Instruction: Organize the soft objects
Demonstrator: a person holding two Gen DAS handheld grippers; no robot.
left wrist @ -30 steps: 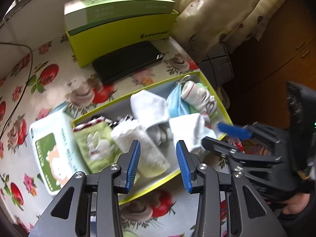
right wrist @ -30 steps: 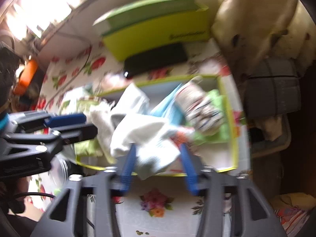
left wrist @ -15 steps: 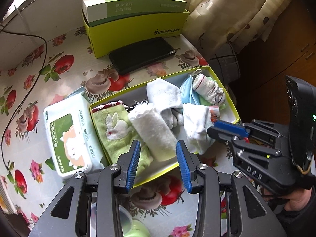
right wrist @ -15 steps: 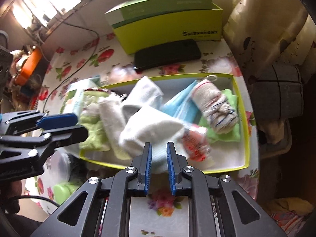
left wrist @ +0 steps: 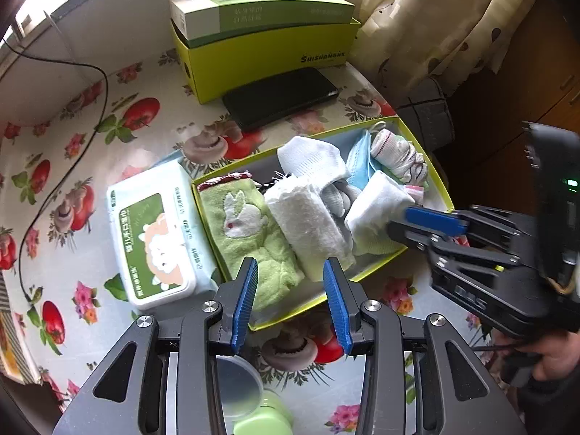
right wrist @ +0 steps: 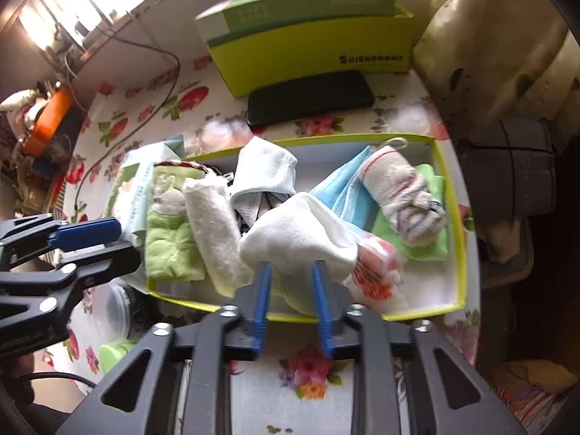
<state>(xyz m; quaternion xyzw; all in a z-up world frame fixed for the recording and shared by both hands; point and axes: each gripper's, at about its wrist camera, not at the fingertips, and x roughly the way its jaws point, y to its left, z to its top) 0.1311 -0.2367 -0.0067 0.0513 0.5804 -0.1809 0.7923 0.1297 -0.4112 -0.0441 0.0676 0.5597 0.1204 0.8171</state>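
Observation:
A yellow-rimmed tray [left wrist: 362,275] holds a green rabbit towel [left wrist: 246,224], a rolled white towel [left wrist: 311,217], a white cloth [left wrist: 311,163], a blue mask [left wrist: 359,170], a striped sock roll [left wrist: 398,156] and a white sock [left wrist: 377,210]. My left gripper [left wrist: 290,266] hangs open and empty above the tray's near rim. My right gripper [right wrist: 291,266] is at the near edge of the white sock [right wrist: 301,235]. Its jaws are opening, with the sock's lower end between them and not pinched. The left wrist view shows the right gripper [left wrist: 400,219] from the side.
A wet-wipes pack [left wrist: 156,232] lies against the tray's left side. Behind the tray are a black phone [left wrist: 279,96] and a yellow-green box [left wrist: 268,58]. A cable [left wrist: 72,137] crosses the flowered cloth. A clear lid on a green cup [left wrist: 239,388] sits beneath my left gripper. Curtains hang at right.
The right jaws stood wide around the white sock, closed to a narrow gap, and now stand apart again. The left gripper has drawn back, so more of the table shows.

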